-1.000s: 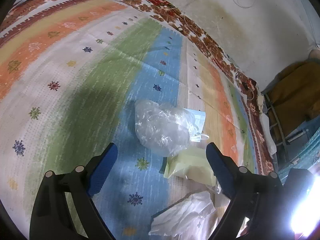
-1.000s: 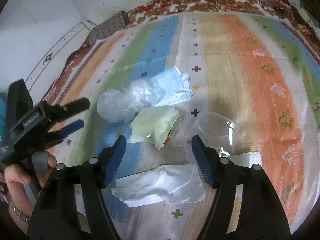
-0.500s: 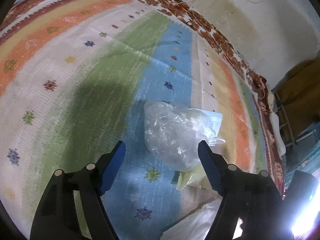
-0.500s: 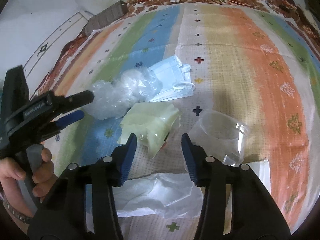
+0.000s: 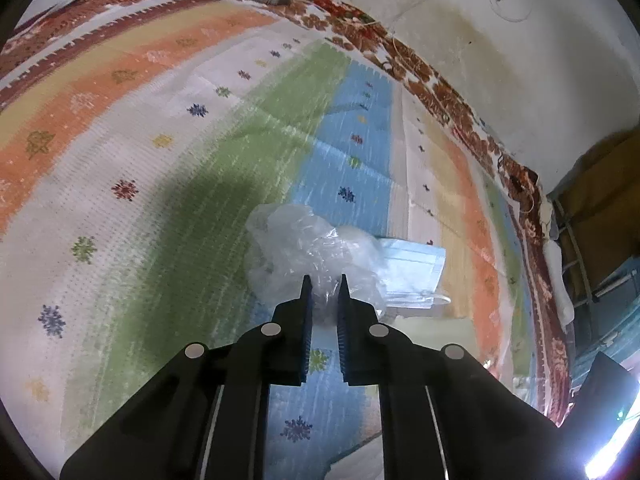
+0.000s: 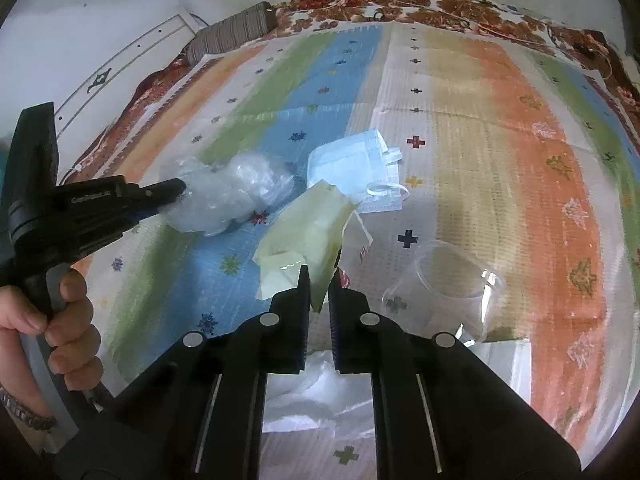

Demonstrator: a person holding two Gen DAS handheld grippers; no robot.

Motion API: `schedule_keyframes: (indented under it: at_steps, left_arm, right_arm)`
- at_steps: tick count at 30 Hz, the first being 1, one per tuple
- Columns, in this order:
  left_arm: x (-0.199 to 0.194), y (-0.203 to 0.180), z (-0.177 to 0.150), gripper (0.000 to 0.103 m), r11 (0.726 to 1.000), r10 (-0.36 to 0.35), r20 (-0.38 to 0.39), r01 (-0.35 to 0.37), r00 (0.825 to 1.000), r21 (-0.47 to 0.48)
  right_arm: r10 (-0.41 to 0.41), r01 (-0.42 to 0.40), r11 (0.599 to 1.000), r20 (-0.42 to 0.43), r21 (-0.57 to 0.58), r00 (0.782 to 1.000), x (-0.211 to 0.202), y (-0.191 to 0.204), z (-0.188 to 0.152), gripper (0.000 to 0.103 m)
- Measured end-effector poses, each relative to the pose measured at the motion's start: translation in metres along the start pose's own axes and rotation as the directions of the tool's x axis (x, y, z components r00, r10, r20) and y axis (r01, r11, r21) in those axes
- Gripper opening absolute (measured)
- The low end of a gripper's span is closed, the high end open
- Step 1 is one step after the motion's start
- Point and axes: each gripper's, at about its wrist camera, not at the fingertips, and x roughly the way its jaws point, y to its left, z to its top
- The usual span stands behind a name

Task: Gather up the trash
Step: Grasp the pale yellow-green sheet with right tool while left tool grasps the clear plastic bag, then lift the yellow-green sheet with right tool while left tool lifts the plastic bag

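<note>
My left gripper [image 5: 324, 280] is shut on a crumpled clear plastic bag [image 5: 308, 248], which lies on the striped mat; it also shows in the right wrist view [image 6: 228, 196] with the left gripper [image 6: 176, 192] pinching its left end. My right gripper [image 6: 319, 272] is shut on the lower edge of a pale yellow plastic wrapper [image 6: 304, 236]. A blue face mask [image 6: 360, 168] lies just behind the wrapper and shows in the left wrist view [image 5: 412, 272] beside the bag.
A clear plastic cup [image 6: 448, 284] lies on its side right of my right gripper. White tissue paper [image 6: 316, 396] lies under the right gripper. A grey striped cushion [image 6: 232, 36] sits at the mat's far edge by the wall.
Both grippers went from wide open to shut. The left closed on the clear bag and the right closed on the yellow wrapper after moving forward to them.
</note>
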Motion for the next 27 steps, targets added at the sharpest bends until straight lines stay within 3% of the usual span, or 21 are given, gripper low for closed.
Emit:
schedule_keyframes:
  at_steps: [15,24,27]
  left_arm:
    - [-0.062,-0.028,-0.011,0.007,0.992,0.047,0.040,-0.052,0.998,0.114]
    - [-0.099,-0.047,-0.022,0.006,0.989,-0.032,0.063,0.023,0.997,0.146]
    - [-0.109,-0.055,-0.029,0.006,0.982,-0.014,0.066,0.001,0.998,0.187]
  right_arm:
    - [-0.027,0.029,0.999,0.053,-0.033,0.998,-0.058,0.010,-0.017,0.005]
    - [0.006,-0.002,0.999,0.105,-0.035,0.994,-0.098,0.020,-0.024,0.005]
    - [0.007,-0.002,0.999,0.117,-0.043,0.993,-0.108,0.023,-0.028,0.005]
